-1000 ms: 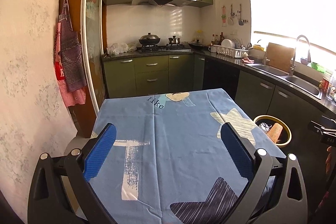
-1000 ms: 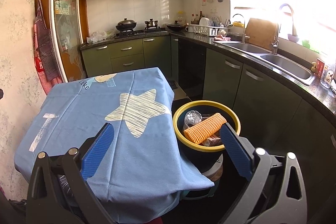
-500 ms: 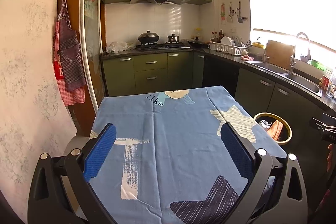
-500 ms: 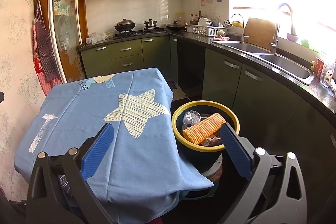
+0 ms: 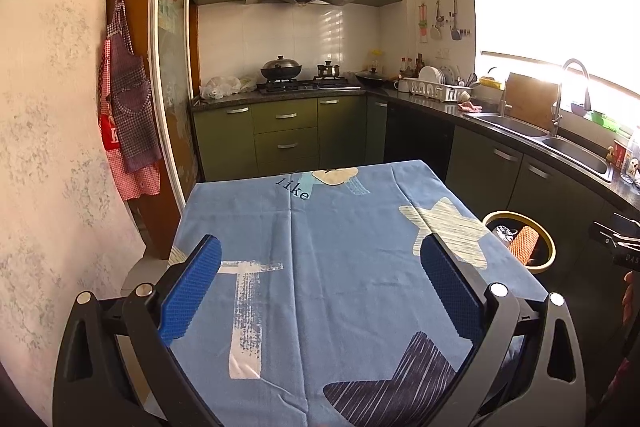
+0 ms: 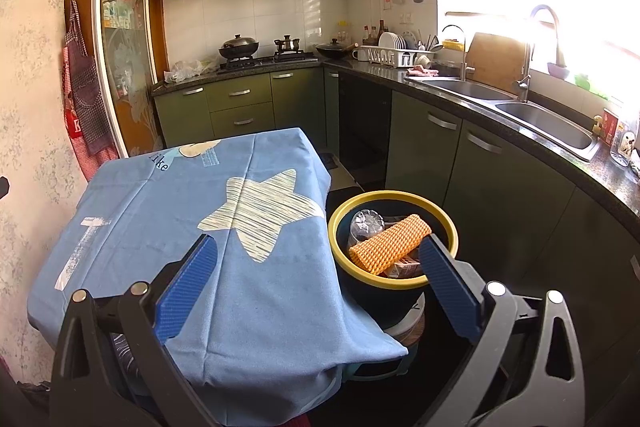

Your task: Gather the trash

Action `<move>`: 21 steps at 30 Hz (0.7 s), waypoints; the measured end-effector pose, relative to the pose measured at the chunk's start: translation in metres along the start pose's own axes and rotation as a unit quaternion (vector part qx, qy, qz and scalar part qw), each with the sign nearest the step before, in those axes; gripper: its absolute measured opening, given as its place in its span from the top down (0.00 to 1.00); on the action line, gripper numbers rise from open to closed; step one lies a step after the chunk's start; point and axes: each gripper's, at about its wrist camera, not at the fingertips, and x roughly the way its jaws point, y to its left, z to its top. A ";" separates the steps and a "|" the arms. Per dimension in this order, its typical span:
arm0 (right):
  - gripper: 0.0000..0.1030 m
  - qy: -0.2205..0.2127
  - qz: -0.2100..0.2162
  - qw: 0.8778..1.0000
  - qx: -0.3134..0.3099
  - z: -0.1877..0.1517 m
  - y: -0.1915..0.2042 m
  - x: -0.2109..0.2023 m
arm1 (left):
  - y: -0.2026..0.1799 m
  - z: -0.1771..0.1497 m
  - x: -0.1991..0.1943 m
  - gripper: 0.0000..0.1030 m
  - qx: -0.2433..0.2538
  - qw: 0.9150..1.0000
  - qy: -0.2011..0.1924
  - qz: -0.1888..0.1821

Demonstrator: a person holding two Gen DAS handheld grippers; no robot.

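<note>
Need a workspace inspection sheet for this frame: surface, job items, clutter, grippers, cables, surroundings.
Surface: table under a blue tablecloth with star prints; no loose items seen on it.
Job's things: yellow-rimmed bin beside the table's right edge, holding an orange mesh roll, a clear crumpled plastic piece and some packaging underneath.
Clutter: plastic bags on the counter left of the stove.
Grippers: left gripper open, empty, over the table; right gripper open, empty, spanning the table edge and bin.
Cables: nothing seen.
Surroundings: green cabinets, stove with wok, dish rack, double sink, aprons on the wall.
</note>
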 end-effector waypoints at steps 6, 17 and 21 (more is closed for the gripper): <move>0.07 0.001 0.000 1.000 0.001 -0.001 0.001 0.001 | 0.000 -0.001 0.000 0.05 -0.001 1.000 0.002 0.001; 0.07 0.003 0.001 1.000 0.002 -0.001 0.003 0.003 | -0.001 -0.003 0.002 0.05 0.001 1.000 0.005 -0.001; 0.07 0.003 0.002 1.000 0.002 -0.001 0.004 0.003 | -0.001 -0.003 0.003 0.05 0.001 1.000 0.005 -0.001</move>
